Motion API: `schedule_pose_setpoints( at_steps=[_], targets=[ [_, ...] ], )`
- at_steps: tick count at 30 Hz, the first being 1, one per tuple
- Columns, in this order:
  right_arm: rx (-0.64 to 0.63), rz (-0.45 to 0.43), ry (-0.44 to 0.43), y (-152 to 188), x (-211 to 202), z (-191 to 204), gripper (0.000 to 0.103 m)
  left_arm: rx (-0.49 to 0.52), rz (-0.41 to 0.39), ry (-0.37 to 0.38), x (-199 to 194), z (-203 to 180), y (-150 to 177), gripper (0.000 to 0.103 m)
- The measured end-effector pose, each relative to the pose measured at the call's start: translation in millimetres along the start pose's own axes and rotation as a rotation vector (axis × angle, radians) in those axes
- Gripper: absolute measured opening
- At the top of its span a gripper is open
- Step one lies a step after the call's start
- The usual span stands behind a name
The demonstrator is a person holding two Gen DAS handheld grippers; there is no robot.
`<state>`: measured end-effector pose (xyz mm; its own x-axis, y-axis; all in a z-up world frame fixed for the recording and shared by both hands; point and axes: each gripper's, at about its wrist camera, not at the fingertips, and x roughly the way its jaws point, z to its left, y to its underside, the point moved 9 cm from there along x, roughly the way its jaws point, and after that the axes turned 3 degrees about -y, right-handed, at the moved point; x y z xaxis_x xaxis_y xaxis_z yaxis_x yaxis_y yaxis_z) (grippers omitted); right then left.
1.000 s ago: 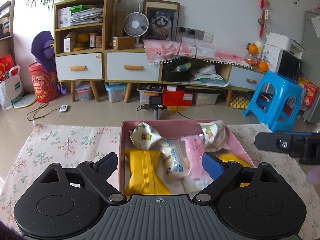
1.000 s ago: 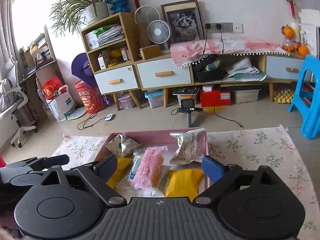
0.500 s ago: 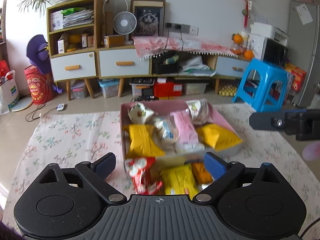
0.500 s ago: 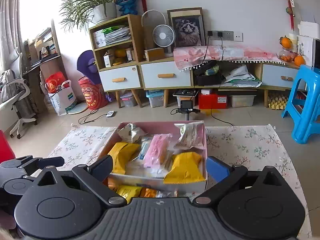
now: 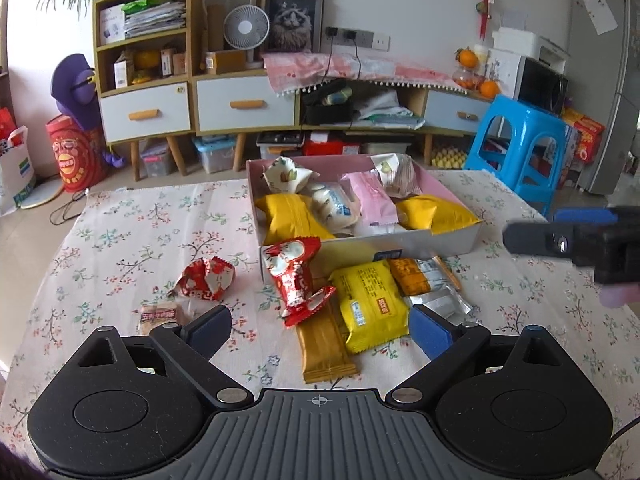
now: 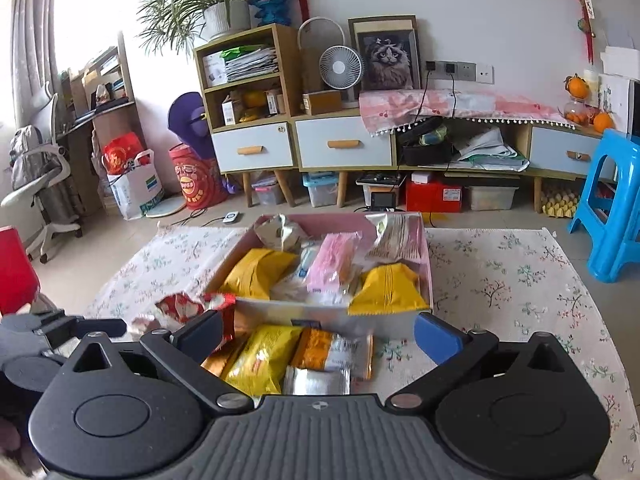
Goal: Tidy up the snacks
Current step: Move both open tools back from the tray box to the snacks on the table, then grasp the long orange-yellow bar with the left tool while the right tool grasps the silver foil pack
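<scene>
A pink box point(image 5: 440, 240) on the floral cloth holds yellow, pink and white snack packets. In front of it lie loose snacks: a red packet point(image 5: 296, 276), a yellow packet point(image 5: 372, 304), an orange one point(image 5: 406, 276), a silver one point(image 5: 440, 300) and a brown bar point(image 5: 324, 344). A crumpled red packet point(image 5: 206, 280) and a small biscuit pack point(image 5: 158, 314) lie further left. My left gripper point(image 5: 320, 322) hovers open over the loose pile, holding nothing. My right gripper point(image 6: 320, 334) is still opening above the yellow packet point(image 6: 260, 360) and silver packet point(image 6: 316, 382), its pads touching neither.
The floral tablecloth point(image 5: 140, 232) has bare room left of the box and to its right point(image 6: 500, 280). A blue stool point(image 5: 520, 148) stands past the table's far right corner. Low cabinets point(image 5: 240, 104) line the far wall.
Both grippers have drawn back from the pink box toward the near side of the table. The loose snacks in front of the box have come into view.
</scene>
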<state>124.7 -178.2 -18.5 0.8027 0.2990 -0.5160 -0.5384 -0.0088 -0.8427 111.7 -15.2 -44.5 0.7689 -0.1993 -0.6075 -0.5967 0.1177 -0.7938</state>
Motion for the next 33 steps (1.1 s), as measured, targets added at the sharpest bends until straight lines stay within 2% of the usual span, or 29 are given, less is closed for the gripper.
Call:
schedule_pose_setpoints(
  at_steps=[5, 10, 20, 23, 25, 28, 33],
  targets=[
    [-0.088, 0.009, 0.024, 23.1, -1.3, 1.1, 0.094, -0.028, -0.032, 0.0, -1.3, 16.6, 12.9, 0.096],
    [-0.141, 0.051, 0.038, 43.7, 2.4, -1.9, 0.094, -0.031, -0.028, 0.016, 4.8, 25.5, 28.1, 0.096],
    [-0.266, 0.128, 0.053, 67.3, 23.6, 7.5, 0.094, -0.008, 0.039, 0.043, 29.2, 18.6, 46.3, 0.093],
    [-0.284, 0.145, 0.054, 70.4, 31.2, 8.9, 0.093, -0.017, 0.049, 0.042, 38.2, 16.6, 44.2, 0.087],
    [-0.29, 0.158, 0.056, 71.9, 36.9, 8.4, 0.092, -0.031, 0.065, 0.05, 45.5, 14.8, 43.8, 0.072],
    [-0.28, 0.173, 0.06, 71.9, 45.9, 5.0, 0.087, -0.037, 0.085, 0.058, 57.0, 11.3, 42.0, 0.055],
    [-0.245, 0.191, 0.061, 68.3, 59.8, -2.6, 0.074, -0.026, 0.077, 0.074, 67.6, 4.9, 32.6, 0.044]
  ],
)
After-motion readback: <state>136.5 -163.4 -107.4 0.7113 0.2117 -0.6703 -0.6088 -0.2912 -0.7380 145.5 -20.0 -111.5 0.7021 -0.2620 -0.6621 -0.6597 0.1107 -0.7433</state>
